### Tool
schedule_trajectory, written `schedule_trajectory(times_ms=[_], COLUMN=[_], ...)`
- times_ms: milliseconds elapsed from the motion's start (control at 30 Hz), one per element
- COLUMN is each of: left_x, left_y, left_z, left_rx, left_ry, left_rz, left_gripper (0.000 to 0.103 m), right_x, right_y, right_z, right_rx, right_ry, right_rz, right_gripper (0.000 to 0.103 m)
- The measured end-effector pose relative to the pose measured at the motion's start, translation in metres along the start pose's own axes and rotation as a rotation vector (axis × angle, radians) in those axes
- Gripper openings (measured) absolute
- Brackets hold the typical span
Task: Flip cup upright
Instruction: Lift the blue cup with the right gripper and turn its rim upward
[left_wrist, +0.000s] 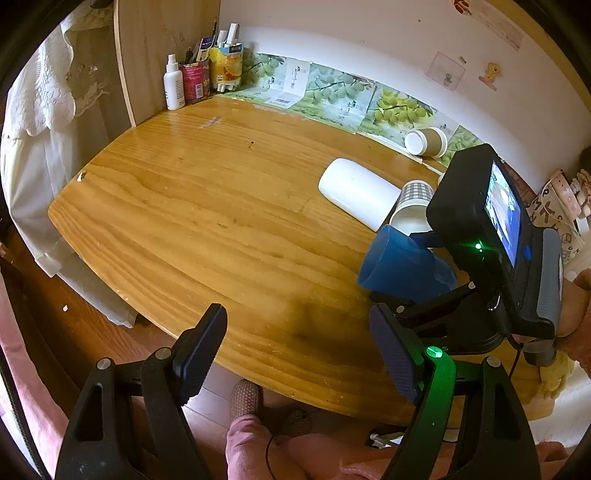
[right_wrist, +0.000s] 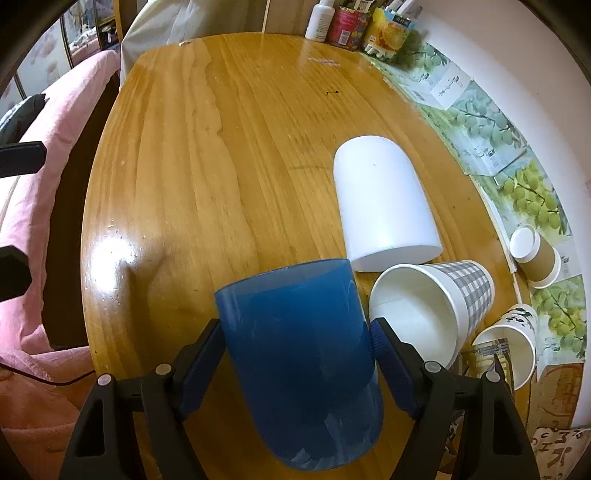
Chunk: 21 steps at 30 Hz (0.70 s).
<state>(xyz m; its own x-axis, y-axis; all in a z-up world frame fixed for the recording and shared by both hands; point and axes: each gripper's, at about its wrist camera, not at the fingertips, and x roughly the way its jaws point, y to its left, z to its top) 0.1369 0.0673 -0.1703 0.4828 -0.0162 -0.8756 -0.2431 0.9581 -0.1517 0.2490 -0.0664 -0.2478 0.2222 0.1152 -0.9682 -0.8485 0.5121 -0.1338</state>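
Progress looks to be about halfway, as far as these views show. Starting at your left, the left gripper (left_wrist: 299, 354) hangs released over the near edge of the wooden table (left_wrist: 207, 206), its jaws wide apart with nothing between them, so it has no part in the job just now.

Moving right, the blue cup (right_wrist: 299, 373) is clamped across its body by your right gripper (right_wrist: 297, 360), one pad on each side. From the left wrist view it appears lifted off the table and tilted, its closed end pointing out toward the open wood; I judge it not yet upright. What remains is to finish the turn so the mouth faces up, set it down and let go.

Further right lie a white cup (right_wrist: 384, 206), a checked paper cup (right_wrist: 436, 299) just beside the blue one, then a brown paper cup (right_wrist: 535, 254) by the wall, all on their sides.
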Motion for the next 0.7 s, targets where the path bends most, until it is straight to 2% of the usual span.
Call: schedule_trajectory(times_ms=[400, 567, 700], left_x=[-0.009, -0.016, -0.022], left_y=[0.001, -0.001, -0.005], left_z=[0.002, 0.004, 0.003], left_rx=[0.014, 0.022, 0.045], left_ry=[-0.019, -0.039, -0.047], left_rz=[0.001, 0.011, 0.02], left_gripper=[0.082, 0.082, 0.082], right_x=[-0.008, -0.023, -0.042], right_y=[-0.004, -0.009, -0.011], right_z=[-0.002, -0.007, -0.019], right_rx=[0.091, 0.183, 0.288], right_ry=[-0.029, -0.079, -0.161], right_rz=[0.02, 0.026, 0.018], right_gripper=[0.078, 0.078, 0.077])
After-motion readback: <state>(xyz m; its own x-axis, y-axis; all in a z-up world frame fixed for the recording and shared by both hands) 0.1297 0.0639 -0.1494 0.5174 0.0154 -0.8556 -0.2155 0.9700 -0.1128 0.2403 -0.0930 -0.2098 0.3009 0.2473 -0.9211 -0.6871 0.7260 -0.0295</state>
